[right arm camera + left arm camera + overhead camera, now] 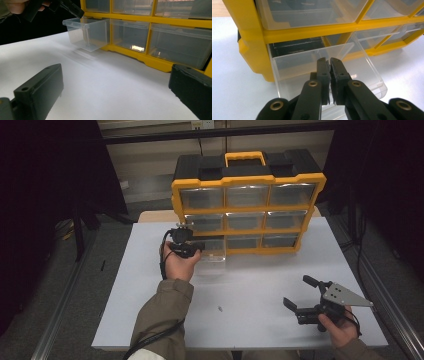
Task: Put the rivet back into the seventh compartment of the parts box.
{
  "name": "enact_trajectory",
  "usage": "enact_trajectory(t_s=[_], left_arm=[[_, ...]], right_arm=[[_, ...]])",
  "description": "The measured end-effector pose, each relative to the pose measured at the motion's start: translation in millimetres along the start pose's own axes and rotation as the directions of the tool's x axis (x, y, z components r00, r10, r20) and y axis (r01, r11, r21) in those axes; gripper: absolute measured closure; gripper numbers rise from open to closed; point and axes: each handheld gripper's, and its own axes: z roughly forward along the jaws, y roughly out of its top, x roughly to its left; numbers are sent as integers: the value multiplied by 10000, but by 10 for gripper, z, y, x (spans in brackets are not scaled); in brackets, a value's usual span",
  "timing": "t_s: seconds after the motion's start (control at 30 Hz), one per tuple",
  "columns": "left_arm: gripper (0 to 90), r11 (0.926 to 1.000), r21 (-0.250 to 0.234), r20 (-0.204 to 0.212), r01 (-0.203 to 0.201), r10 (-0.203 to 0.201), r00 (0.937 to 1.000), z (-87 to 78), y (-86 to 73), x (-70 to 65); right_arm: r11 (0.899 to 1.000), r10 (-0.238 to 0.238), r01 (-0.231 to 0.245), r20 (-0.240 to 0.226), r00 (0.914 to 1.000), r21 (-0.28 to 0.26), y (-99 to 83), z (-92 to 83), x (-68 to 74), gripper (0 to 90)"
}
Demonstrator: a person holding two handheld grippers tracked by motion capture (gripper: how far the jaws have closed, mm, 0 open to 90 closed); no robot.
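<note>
While the yellow organiser (248, 210) stands upright at twelve o'clock on the white table (250, 290), its bottom-left drawer (212, 249) is drawn out toward the person. That clear drawer (329, 67) projects from its slot in the left gripper view, its rear part inside the yellow frame and its front hanging forward over the table; a thin clear divider crosses it, and nothing can be seen lying in it. In the right gripper view the same drawer (87, 33) juts out at eleven o'clock, transparent right through, with the tabletop visible through its walls.

The left gripper (197, 246) sits at the drawer's front edge, held by the left hand (179, 262) at about ten o'clock on the table. Its jaws are pressed nearly together, only a thin slit between them, over the drawer's front wall; the left gripper (330, 75) appears to pinch that clear lip, though the plastic between the pads is hard to make out.

The remaining eight drawers are pushed in flush, three across in each row. They look clear, and their contents cannot be told through the reflections.

The right gripper (300, 292) hovers at five o'clock, well apart from the organiser, held in the right hand (340, 327). Its jaws are spread wide with nothing between them. A tiny dark speck (220, 309) lies on the table near six o'clock.
</note>
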Motion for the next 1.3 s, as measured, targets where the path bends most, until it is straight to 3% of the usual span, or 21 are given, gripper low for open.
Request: enact_trajectory(t_s=[0.3, 0.47, 0.8, 1.3], left_arm=[[846, 9999, 85, -163, -61, 63, 9998, 72, -17, -3], [818, 10000, -7, -35, 18, -18, 10000, 73, -28, 5], [787, 10000, -32, 187, 11, -10, 9998, -28, -63, 35], [731, 9993, -218, 646, -295, 309, 9974, -187, -129, -9]], right_arm=[[10000, -3, 3, -5, 10000, -26, 1, -4, -5, 0], [10000, 0, 0, -40, 10000, 7, 0, 0, -1, 0], [10000, -25, 25, -28, 10000, -17, 0, 0, 0, 0], [10000, 69, -69, 17, 10000, -54, 3, 1, 7, 0]])
